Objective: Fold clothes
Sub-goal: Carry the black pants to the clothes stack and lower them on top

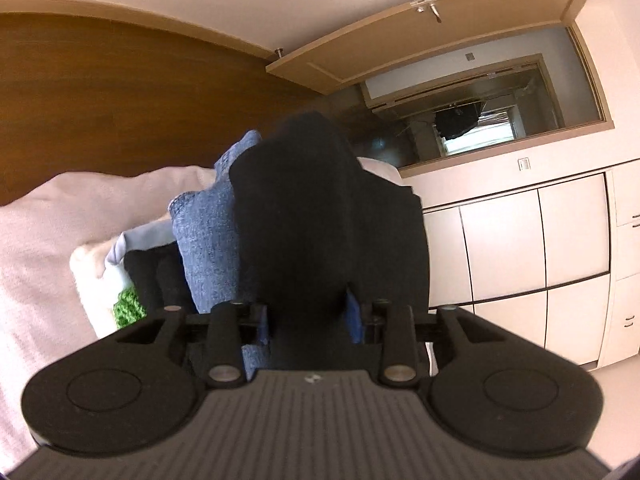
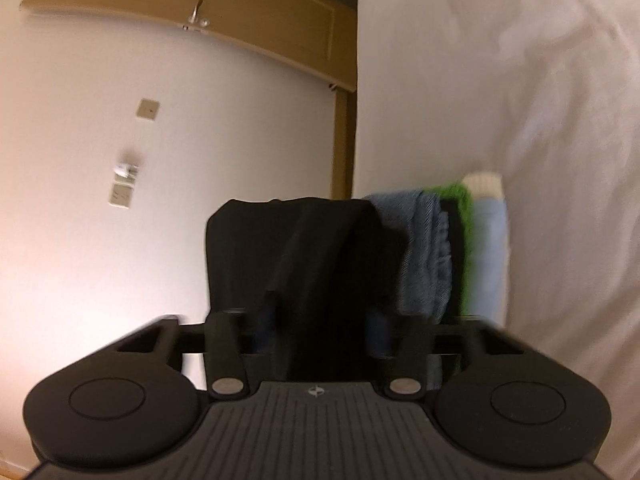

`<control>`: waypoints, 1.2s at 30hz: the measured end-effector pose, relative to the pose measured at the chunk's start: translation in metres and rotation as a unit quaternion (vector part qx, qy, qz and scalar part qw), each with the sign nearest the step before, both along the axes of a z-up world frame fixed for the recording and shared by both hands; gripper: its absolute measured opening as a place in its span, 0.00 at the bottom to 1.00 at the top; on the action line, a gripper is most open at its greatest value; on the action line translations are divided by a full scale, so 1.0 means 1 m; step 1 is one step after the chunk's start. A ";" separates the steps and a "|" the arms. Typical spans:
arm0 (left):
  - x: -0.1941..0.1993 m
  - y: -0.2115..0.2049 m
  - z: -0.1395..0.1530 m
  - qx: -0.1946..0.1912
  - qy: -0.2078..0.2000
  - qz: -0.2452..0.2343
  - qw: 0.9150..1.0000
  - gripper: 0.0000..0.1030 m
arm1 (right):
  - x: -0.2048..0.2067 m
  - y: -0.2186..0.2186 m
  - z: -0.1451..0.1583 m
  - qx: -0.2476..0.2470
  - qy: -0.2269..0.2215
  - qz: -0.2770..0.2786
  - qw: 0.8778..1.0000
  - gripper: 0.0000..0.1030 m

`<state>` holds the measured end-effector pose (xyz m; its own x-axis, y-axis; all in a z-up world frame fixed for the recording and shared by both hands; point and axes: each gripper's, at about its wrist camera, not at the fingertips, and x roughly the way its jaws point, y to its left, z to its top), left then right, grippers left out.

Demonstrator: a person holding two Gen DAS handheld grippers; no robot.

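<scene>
My left gripper (image 1: 308, 316) is shut on a black garment (image 1: 320, 208), which fills the middle of the left wrist view and hides the fingertips. My right gripper (image 2: 320, 320) is shut on the same black garment (image 2: 304, 248), which drapes over its fingers. Behind it lies a pile of clothes: a blue denim piece (image 1: 208, 240) (image 2: 424, 252), a green knit (image 1: 128, 308) (image 2: 460, 216), a light blue piece (image 2: 488, 248) and a white one (image 1: 92, 268).
The pile rests on a pale pink bed cover (image 1: 36, 240) (image 2: 520, 100). A brown wooden headboard (image 1: 120, 100), an open door (image 1: 420, 28) (image 2: 240, 12), white cabinets (image 1: 540, 240) and a wall with switches (image 2: 124, 180) surround it.
</scene>
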<state>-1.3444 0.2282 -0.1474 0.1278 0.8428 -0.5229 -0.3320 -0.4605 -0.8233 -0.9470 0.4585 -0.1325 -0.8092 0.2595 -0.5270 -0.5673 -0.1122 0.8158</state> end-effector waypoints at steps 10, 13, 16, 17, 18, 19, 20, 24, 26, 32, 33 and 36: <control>0.034 0.001 0.017 -0.022 0.116 -0.052 0.992 0.29 | 0.011 -0.022 -0.002 0.060 -0.060 -0.001 0.996 0.24; 0.038 0.006 0.040 -0.051 0.146 -0.078 0.985 0.35 | 0.023 -0.038 0.011 0.073 -0.071 -0.017 0.995 0.50; 0.044 -0.001 0.067 -0.075 0.188 -0.076 0.976 0.37 | 0.024 -0.051 0.027 0.103 -0.089 -0.016 0.991 0.50; 0.045 -0.006 0.074 -0.077 0.202 -0.069 0.974 0.38 | 0.025 -0.055 0.032 0.111 -0.090 -0.013 0.990 0.50; 0.049 -0.009 0.082 -0.080 0.219 -0.063 0.970 0.38 | 0.029 -0.062 0.035 0.116 -0.086 -0.005 0.990 0.50; 0.056 -0.010 0.089 -0.087 0.239 -0.060 0.965 0.38 | 0.032 -0.070 0.038 0.120 -0.082 0.004 0.989 0.50; 0.063 -0.006 0.091 -0.099 0.261 -0.062 0.958 0.37 | 0.029 -0.077 0.037 0.124 -0.097 0.024 0.987 0.50; 0.082 0.033 0.075 -0.184 0.319 -0.077 0.927 0.35 | 0.008 -0.092 0.026 0.122 -0.160 0.084 0.976 0.49; 0.091 0.045 0.077 -0.205 0.335 -0.073 0.917 0.35 | 0.014 -0.099 0.028 0.118 -0.159 0.085 0.977 0.49; 0.144 0.036 0.130 -0.216 0.399 -0.076 0.888 0.36 | 0.043 -0.124 0.068 0.147 -0.132 0.073 0.978 0.49; 0.154 0.031 0.138 -0.218 0.410 -0.075 0.883 0.37 | 0.049 -0.128 0.072 0.149 -0.130 0.073 0.978 0.49; 0.187 0.012 0.152 -0.222 0.424 -0.073 0.875 0.42 | 0.065 -0.144 0.081 0.153 -0.130 0.070 0.977 0.54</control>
<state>-1.1572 0.2406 0.0047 -0.3742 0.5401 -0.7538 -0.8193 -0.5734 -0.0041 -0.8824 0.3143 -0.0513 -0.6972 0.3335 -0.6346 -0.7126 -0.4190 0.5627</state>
